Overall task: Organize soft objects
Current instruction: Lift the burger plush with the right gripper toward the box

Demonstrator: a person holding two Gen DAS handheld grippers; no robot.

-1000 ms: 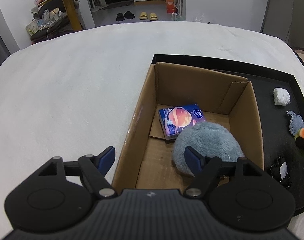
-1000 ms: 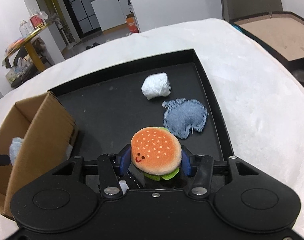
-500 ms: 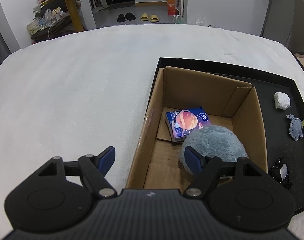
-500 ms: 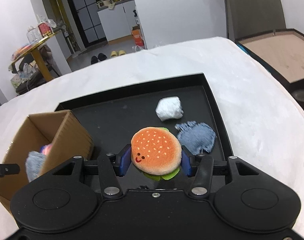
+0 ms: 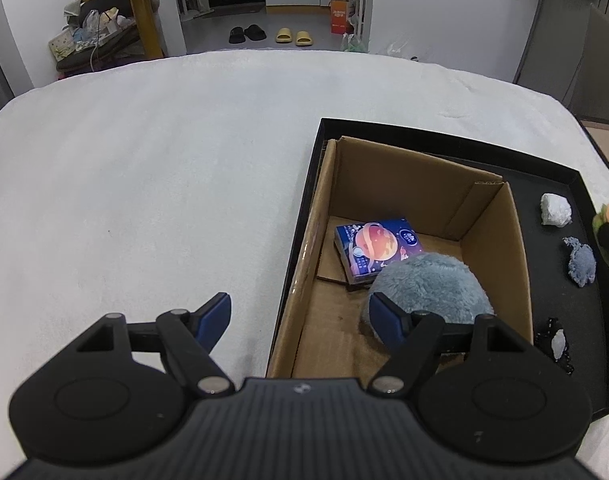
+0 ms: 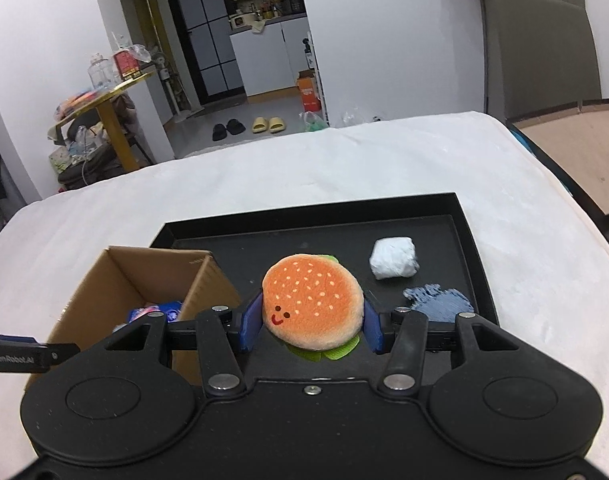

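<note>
You had the plush burger point(image 6: 313, 301) pinched in your R gripper point(image 6: 312, 320), blue pads point(image 6: 251, 322) pressed into both sides of the bun, green felt lettuce poking out underneath. It hung lifted above the black tray point(image 6: 304, 216), w/ the smiley face turned toward the cam. Just L of it sat the open cardboard box point(image 6: 152, 276), standing inside the tray's L end; in the L wrist view the box point(image 5: 404, 216) held a fluffy blue-grey plush ball point(image 5: 432, 284) touching a dark blue planet-print pack point(image 5: 378, 248) on the box floor. Beyond the burger on the tray floor lay a white crumpled wad point(image 6: 394, 258), and nearer you, a blue denim-like fabric piece point(image 6: 440, 300), the two near each other but apart. In the L view a small black-and-white item point(image 5: 558, 344) lay near the tray's front R corner; too small to ID. Your L gripper point(image 5: 300, 316) was spread wide & holding nothing, one finger over the white bedcover point(image 5: 144, 180), the other over the box by the plush ball. The tray rested on that white cover. Slippers point(image 6: 268, 124) sat on the floor well beyond.
</note>
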